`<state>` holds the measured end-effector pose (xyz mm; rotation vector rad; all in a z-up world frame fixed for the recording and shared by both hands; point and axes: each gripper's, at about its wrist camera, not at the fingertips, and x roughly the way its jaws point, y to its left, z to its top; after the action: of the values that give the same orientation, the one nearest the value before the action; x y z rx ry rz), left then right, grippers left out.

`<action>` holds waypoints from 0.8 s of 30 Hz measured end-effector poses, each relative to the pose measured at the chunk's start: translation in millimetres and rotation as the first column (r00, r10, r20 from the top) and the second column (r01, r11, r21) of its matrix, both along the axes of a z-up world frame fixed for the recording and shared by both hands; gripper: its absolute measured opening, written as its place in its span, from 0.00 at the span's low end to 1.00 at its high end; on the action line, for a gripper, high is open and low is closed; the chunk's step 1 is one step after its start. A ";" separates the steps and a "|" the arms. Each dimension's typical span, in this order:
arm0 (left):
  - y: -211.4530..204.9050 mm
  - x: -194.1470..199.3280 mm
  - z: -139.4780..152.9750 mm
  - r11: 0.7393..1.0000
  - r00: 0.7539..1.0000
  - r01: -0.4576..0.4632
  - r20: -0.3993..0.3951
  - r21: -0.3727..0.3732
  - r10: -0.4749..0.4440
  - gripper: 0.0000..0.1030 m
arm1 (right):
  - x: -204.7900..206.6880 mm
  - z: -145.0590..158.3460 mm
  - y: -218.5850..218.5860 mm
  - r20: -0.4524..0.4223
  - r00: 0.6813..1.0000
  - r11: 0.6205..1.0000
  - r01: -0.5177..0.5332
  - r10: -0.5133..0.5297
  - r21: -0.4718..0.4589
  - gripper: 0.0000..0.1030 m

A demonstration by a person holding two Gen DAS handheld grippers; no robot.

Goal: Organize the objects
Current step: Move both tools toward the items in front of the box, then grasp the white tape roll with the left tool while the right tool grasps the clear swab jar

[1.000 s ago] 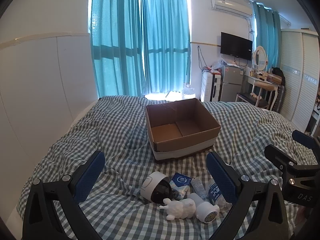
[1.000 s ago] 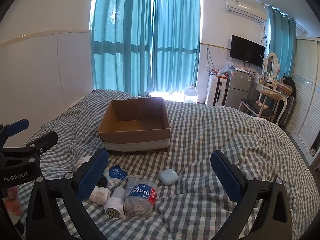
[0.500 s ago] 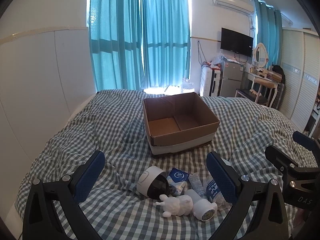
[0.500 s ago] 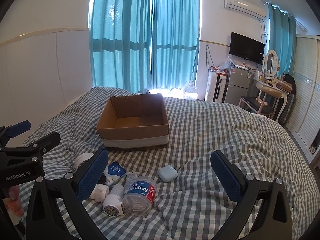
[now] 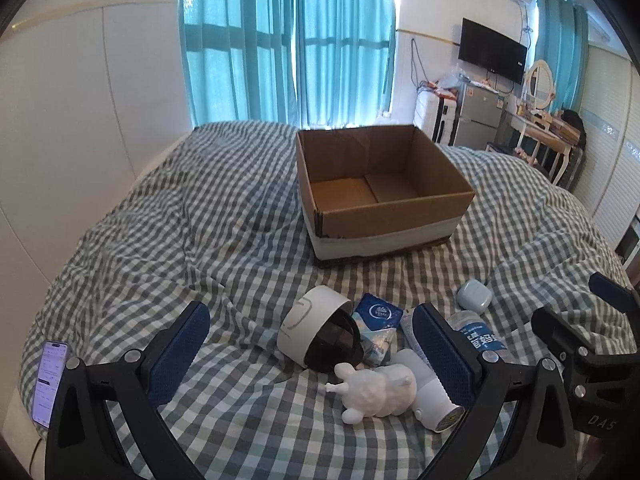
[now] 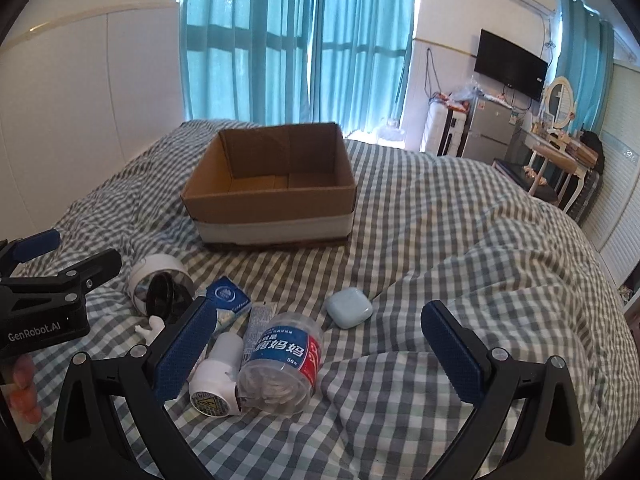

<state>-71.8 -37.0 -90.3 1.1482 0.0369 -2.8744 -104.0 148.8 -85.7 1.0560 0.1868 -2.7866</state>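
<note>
An empty cardboard box [image 5: 384,188] [image 6: 272,196] stands on the checked bed. In front of it lies a cluster: a white round camera with a dark dome [image 5: 320,334] [image 6: 160,284], a blue-white pouch [image 5: 378,320] [image 6: 228,298], a white animal figurine [image 5: 376,394], a white cylinder [image 5: 432,400] [image 6: 218,376], a clear jar with a blue-red label [image 6: 280,360] [image 5: 478,336] and a light blue earbud case [image 6: 349,307] [image 5: 474,295]. My left gripper [image 5: 316,356] is open above the camera and figurine. My right gripper [image 6: 320,352] is open above the jar.
A lit phone [image 5: 50,380] lies at the bed's left edge. A wall runs along the left, curtains [image 5: 288,40] hang behind the bed. A fridge, TV and dressing table [image 6: 556,156] stand at the far right.
Both grippers have moved forward and lower toward the cluster, so box and objects look larger. Both stay open. Nothing on the bed has moved.
</note>
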 end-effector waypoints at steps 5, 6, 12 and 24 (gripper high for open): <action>-2.1 -16.3 -23.2 1.000 0.998 -0.005 0.066 -0.002 0.005 1.00 | -13.5 -23.9 -6.1 0.076 0.997 1.000 -0.004 0.004 0.006 0.99; -2.9 -19.5 -29.0 1.000 0.996 -0.007 0.084 -0.001 0.007 1.00 | -16.1 -28.9 -7.1 0.090 0.996 1.000 -0.004 0.004 0.008 0.99; -4.6 -34.9 -59.3 1.000 0.984 -0.002 0.181 0.018 -0.001 1.00 | -32.0 -58.1 -16.1 0.187 0.982 0.999 -0.019 0.013 0.032 0.96; -6.5 -61.0 -101.4 0.995 0.950 0.017 0.309 0.095 -0.046 1.00 | -49.1 -92.0 -25.3 0.326 0.944 0.998 -0.064 0.057 0.011 0.70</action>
<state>-132.9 -43.5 -191.6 1.6192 0.1404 -2.7051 -153.1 123.5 -177.8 1.4681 0.2046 -2.5129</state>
